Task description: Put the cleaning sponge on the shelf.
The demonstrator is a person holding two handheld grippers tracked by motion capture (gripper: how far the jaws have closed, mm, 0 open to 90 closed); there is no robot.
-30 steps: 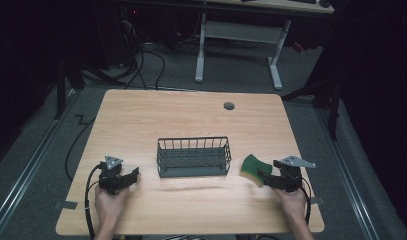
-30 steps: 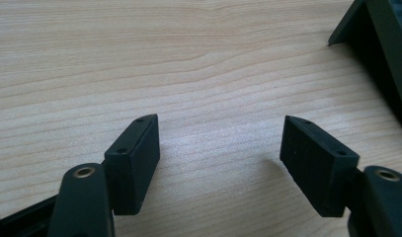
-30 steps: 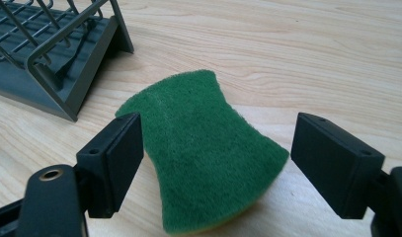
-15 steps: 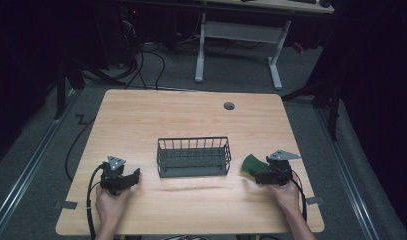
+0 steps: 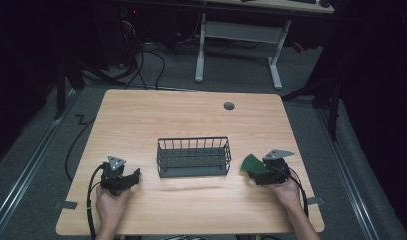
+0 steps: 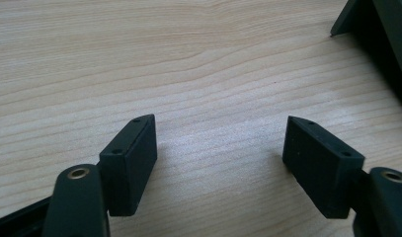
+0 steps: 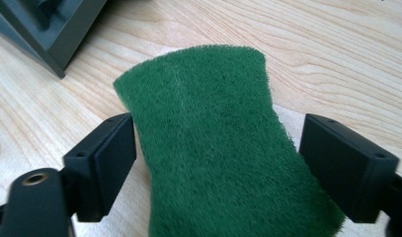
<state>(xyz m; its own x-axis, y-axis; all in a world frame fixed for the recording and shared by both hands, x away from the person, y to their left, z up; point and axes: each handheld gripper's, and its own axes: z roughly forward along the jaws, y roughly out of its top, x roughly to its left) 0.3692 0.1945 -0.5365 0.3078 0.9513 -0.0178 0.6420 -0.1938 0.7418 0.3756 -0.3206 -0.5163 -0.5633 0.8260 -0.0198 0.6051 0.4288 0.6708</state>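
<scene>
Versus the earlier frames, the right gripper [image 5: 257,171] had slid left toward the basket [image 5: 193,157] and a bit nearer the table's [image 5: 191,115] front edge, taking the green pad [image 5: 251,163] with it; the pad sat lower and closer to the basket's right end than a second before. Left gripper [image 5: 125,181] hadn't shifted, and the basket hadn't either. No brand, label or readable writing anywhere on the pad, basket or grippers. In the right gripper view [image 7: 218,163] the jaws stood wide with the pad [image 7: 213,138] between them: the left pad's inner face met the green edge, while on the right a thin gap seemed to show near the tip. The jaws had just been closing in a little, yet the pad looked uncompressed, so I read it as loose, not clamped. The pad arched over the wood, its far end tipped down toward the table, just beside the basket's corner [image 7: 50,29]. In the left gripper view [image 6: 221,163] the jaws were spread wide over bare table with nothing between them, and the basket's corner [image 6: 376,34] sat at the upper right.
</scene>
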